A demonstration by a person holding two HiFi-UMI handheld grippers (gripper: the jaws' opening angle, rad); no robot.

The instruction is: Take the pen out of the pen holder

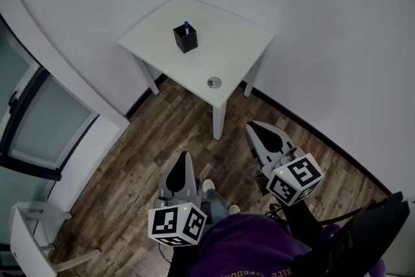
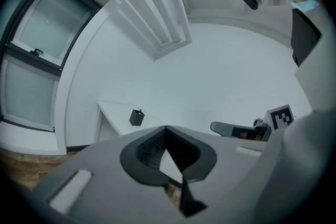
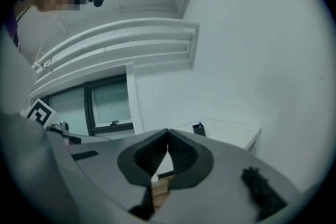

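Observation:
A black square pen holder (image 1: 185, 38) stands near the middle of a small white table (image 1: 233, 42), with a blue pen (image 1: 187, 26) sticking up out of it. The holder also shows small and far off in the left gripper view (image 2: 136, 117) and in the right gripper view (image 3: 198, 128). My left gripper (image 1: 185, 156) hangs over the wooden floor, well short of the table, jaws shut and empty. Closer to the table's front leg, my right gripper (image 1: 255, 126) is shut too, with nothing in it.
A round metal grommet (image 1: 214, 82) sits in the table top near its front corner. Windows (image 1: 45, 120) line the wall at the left, and a white chair (image 1: 29, 233) stands at the lower left. White walls meet behind the table.

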